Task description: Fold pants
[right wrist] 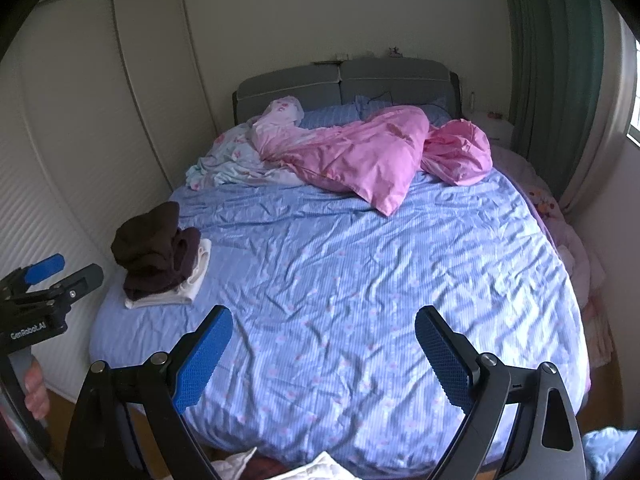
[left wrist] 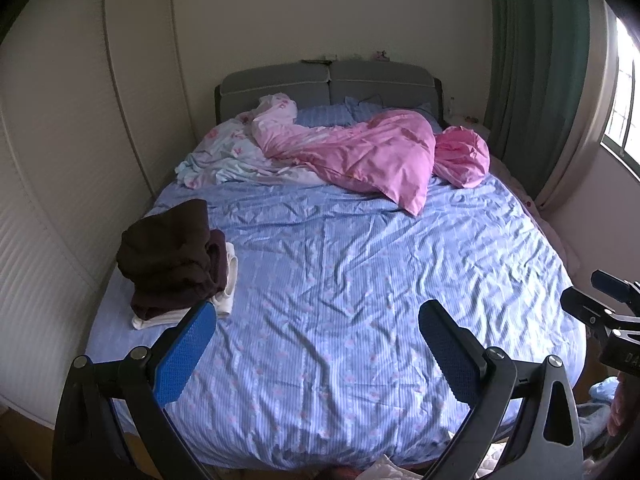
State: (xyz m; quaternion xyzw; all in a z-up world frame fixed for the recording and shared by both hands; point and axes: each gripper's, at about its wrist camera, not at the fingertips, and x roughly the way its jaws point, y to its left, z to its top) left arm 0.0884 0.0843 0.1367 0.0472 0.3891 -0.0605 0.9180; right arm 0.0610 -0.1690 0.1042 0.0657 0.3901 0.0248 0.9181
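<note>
A stack of folded clothes [left wrist: 172, 264] lies near the bed's left edge: dark brown and maroon garments on top of a white one; the same stack [right wrist: 154, 254] shows in the right wrist view. My left gripper [left wrist: 318, 312] hovers over the foot of the bed, open and empty, its blue pads wide apart. My right gripper [right wrist: 324, 318] is likewise open and empty above the blue sheet. The left gripper [right wrist: 60, 272] also appears at the left edge of the right wrist view, held by a hand [right wrist: 36, 392]. White fabric [right wrist: 320, 468] peeks in below the bed's foot.
The bed [left wrist: 340, 272] has a wrinkled blue striped sheet. A pink duvet [left wrist: 360, 152] and a light floral cloth [left wrist: 224, 152] are bunched near the grey headboard [left wrist: 328, 80]. White wardrobe doors [left wrist: 60, 160] stand on the left; a green curtain [left wrist: 536, 60] and window on the right.
</note>
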